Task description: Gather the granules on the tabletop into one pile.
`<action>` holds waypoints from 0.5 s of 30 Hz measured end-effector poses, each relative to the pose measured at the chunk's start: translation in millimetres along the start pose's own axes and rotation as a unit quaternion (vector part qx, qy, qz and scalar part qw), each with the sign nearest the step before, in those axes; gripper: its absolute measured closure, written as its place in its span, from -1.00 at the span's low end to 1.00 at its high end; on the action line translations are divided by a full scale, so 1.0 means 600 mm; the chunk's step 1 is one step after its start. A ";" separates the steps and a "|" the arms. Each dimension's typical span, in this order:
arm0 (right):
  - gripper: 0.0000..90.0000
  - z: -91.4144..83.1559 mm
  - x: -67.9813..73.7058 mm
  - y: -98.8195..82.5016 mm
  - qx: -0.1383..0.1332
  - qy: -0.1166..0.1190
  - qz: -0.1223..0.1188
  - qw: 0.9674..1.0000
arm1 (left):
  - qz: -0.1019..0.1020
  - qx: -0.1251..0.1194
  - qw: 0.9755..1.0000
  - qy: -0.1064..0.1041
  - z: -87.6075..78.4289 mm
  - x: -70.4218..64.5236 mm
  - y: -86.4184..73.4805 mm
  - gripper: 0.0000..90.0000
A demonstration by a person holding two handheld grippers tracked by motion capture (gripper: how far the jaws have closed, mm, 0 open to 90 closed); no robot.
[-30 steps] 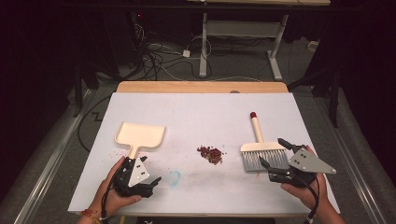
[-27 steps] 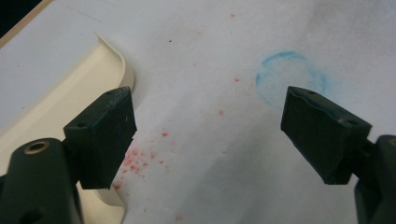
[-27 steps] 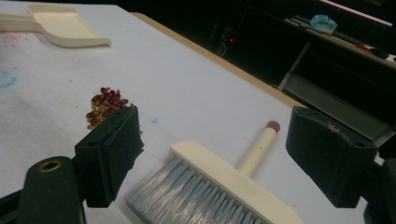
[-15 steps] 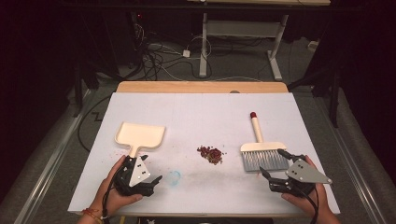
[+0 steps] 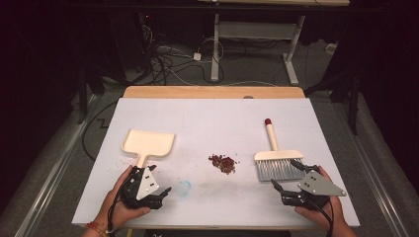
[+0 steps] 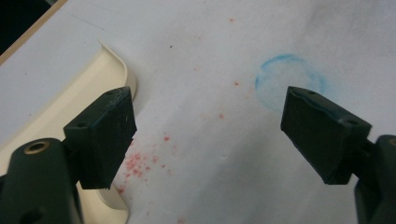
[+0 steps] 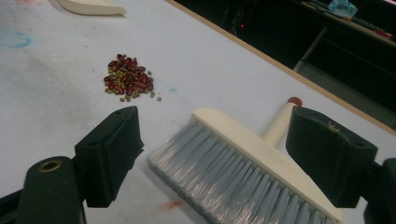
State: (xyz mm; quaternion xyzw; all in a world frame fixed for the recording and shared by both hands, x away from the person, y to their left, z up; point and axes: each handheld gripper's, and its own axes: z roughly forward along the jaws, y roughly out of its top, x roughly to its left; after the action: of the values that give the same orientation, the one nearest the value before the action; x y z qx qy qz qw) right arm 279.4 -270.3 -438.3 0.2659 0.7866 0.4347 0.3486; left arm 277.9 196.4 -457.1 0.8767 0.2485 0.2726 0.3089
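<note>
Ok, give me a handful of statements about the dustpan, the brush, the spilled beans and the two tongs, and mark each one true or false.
1. The beans lie in a small pile on the table between the dustpan and the brush. True.
2. The left tongs are shut on the dustpan's handle. False: their jaws stand open, with the dustpan beside one jaw.
3. The brush lies flat with its red-tipped handle pointing away from the person. True.
4. The right tongs have lifted the brush off the table. False: they are open, and the brush rests on the table.
5. The beans are already inside the dustpan. False: they sit on the bare table, apart from it.
</note>
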 end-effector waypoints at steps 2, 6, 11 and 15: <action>-0.58 0.000 0.002 0.002 -0.001 0.000 -0.003 1.000 | -0.002 -0.002 1.000 -0.001 -0.002 -0.001 -0.001 -0.61; -0.59 -0.001 0.008 0.005 -0.002 -0.002 -0.007 1.000 | -0.002 -0.006 1.000 0.001 -0.005 -0.002 0.000 -0.61; -0.59 0.001 0.009 0.005 -0.001 -0.002 -0.011 1.000 | -0.004 -0.004 1.000 0.001 -0.002 0.000 -0.001 -0.61; -0.58 0.001 0.007 0.004 0.000 -0.002 -0.012 1.000 | -0.001 -0.002 1.000 0.001 -0.001 -0.001 0.000 -0.61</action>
State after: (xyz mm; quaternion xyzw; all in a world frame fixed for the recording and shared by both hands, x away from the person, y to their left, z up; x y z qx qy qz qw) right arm 277.3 -265.8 -438.1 0.2575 0.7893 0.4297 0.3549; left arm 277.2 196.0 -457.0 0.8757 0.2487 0.2734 0.3106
